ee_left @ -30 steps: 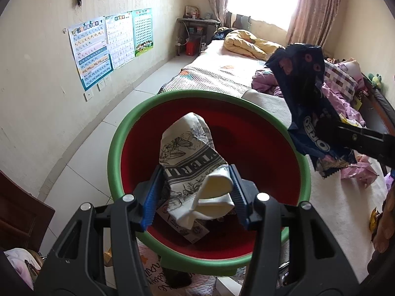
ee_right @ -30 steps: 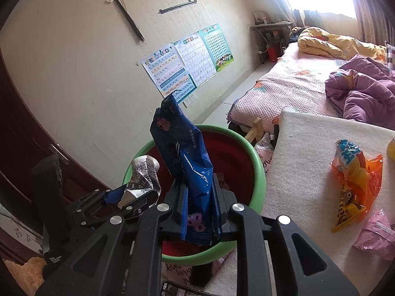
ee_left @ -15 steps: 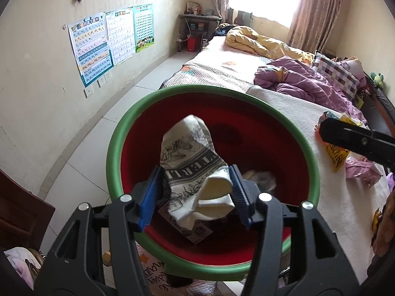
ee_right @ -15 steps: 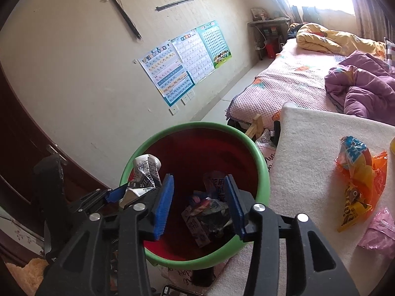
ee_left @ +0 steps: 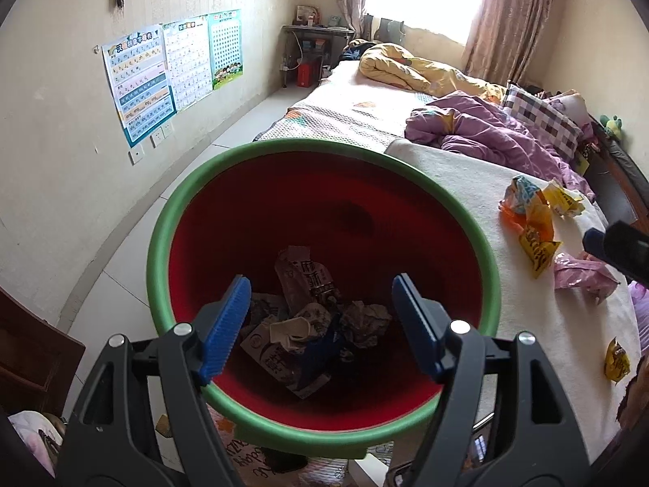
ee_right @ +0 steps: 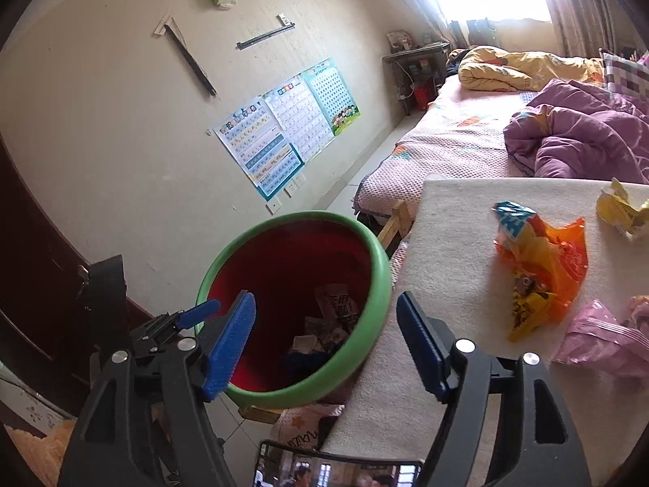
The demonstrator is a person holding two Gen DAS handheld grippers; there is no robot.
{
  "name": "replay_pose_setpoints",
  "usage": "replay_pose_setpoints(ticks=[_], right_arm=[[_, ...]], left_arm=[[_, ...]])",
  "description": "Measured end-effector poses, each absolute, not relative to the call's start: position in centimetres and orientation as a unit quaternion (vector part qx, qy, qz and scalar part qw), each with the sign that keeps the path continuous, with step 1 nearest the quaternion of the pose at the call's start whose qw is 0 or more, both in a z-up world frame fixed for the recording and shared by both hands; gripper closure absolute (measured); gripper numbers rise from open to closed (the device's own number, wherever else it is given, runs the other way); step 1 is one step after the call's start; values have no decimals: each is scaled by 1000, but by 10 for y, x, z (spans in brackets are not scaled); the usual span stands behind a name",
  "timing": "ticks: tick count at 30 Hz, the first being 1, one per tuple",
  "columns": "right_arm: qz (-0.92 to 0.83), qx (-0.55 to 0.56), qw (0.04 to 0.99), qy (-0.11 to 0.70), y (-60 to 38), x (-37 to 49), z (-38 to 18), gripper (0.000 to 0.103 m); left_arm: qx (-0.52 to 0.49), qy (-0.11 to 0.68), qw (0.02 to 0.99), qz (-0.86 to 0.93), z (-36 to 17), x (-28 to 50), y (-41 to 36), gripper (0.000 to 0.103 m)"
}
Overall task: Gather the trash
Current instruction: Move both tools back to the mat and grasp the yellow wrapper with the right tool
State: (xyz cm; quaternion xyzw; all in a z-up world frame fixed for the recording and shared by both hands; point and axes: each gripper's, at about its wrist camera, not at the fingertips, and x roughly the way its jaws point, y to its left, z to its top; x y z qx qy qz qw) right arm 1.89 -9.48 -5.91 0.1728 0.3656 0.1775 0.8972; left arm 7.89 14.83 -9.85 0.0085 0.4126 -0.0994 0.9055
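Observation:
A red bin with a green rim (ee_left: pixel 182 211) (ee_right: pixel 381 268) stands beside the white-covered table. Crumpled cartons and wrappers (ee_left: pixel 308 324) lie at its bottom, also seen in the right wrist view (ee_right: pixel 332 324). My left gripper (ee_left: pixel 322 324) is open and empty above the bin. My right gripper (ee_right: pixel 326 341) is open and empty over the bin's right rim and the table edge. An orange snack wrapper (ee_right: pixel 539 268) (ee_left: pixel 531 223), a yellow wrapper (ee_right: pixel 624 207) and a pink wrapper (ee_right: pixel 600 341) (ee_left: pixel 584 276) lie on the table.
The white-covered table (ee_right: pixel 454 243) is right of the bin. A small yellow wrapper (ee_left: pixel 616 361) lies near its front edge. A bed with purple and yellow quilts (ee_left: pixel 478 130) lies behind. A wall with posters (ee_left: pixel 162 73) is on the left. A phone (ee_right: pixel 336 466) is below.
My right gripper opened and dropped the blue wrapper into the bin, then drew back toward the table. My left gripper opened and the crumpled printed carton fell into the bin.

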Motion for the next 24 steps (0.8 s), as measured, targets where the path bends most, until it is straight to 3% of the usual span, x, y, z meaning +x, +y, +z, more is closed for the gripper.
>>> replay_pose_setpoints(ticks=[14, 17, 20, 24], right_arm=[[-29, 156, 881, 446, -251, -103, -112, 25], [-13, 156, 867, 474, -269, -111, -130, 34], [18, 146, 849, 508, -275, -112, -150, 63], [69, 133, 854, 499, -285, -120, -144, 73]], left_arm=[[37, 410, 896, -165, -89, 47, 49, 33], [48, 416, 891, -178, -91, 37, 15, 33], [59, 416, 887, -192, -91, 25, -20, 33], [50, 432, 875, -213, -95, 18, -61, 33]])
